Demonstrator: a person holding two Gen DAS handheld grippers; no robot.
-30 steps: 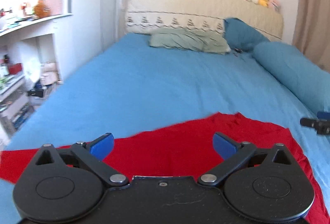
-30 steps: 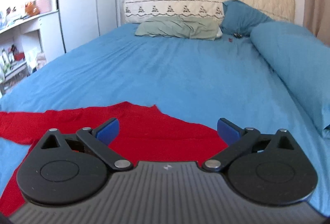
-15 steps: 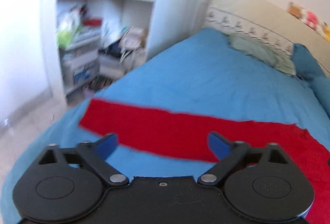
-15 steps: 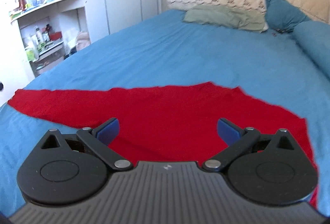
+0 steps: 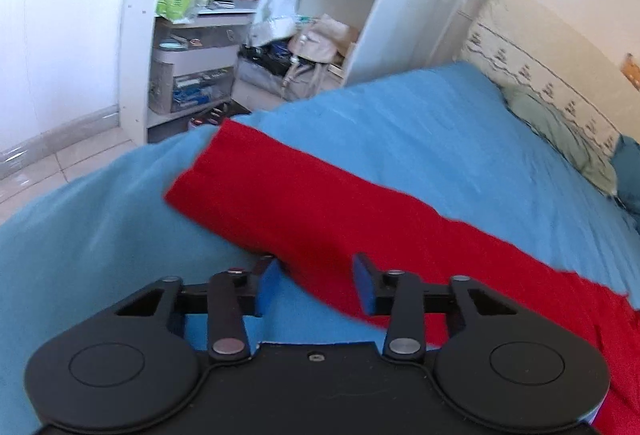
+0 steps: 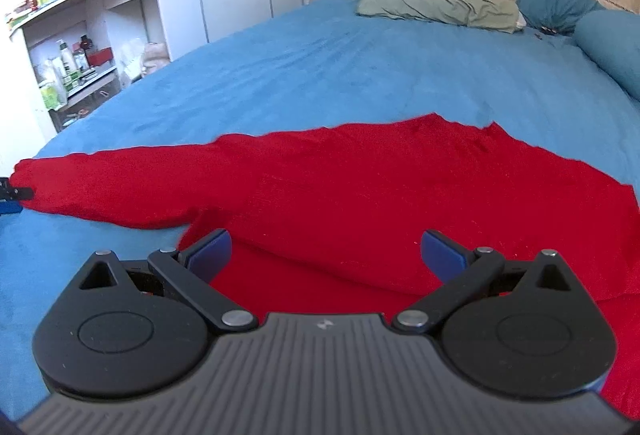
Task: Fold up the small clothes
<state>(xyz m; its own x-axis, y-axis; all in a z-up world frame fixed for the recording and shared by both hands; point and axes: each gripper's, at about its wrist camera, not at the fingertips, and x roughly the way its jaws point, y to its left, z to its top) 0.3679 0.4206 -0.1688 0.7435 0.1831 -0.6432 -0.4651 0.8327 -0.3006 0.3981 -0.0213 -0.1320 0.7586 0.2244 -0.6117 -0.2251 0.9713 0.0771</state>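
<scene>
A blue bed [image 6: 360,67] spreads ahead of both grippers, with a red top [image 6: 380,195] lying flat on it. Its sleeve [image 5: 280,195] runs forward and left between the left gripper [image 5: 316,285] fingers, which stand partly apart, not clamping it. The right gripper [image 6: 324,251] fingers are wide apart over the body. Bottles on the shelves [image 6: 72,59] left bear labels too small to read.

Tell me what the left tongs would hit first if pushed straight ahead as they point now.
Most likely the red garment's sleeve: the left tongs are open with the sleeve's near edge between the pads. Depth is unclear; the blue bedsheet lies beyond.
</scene>
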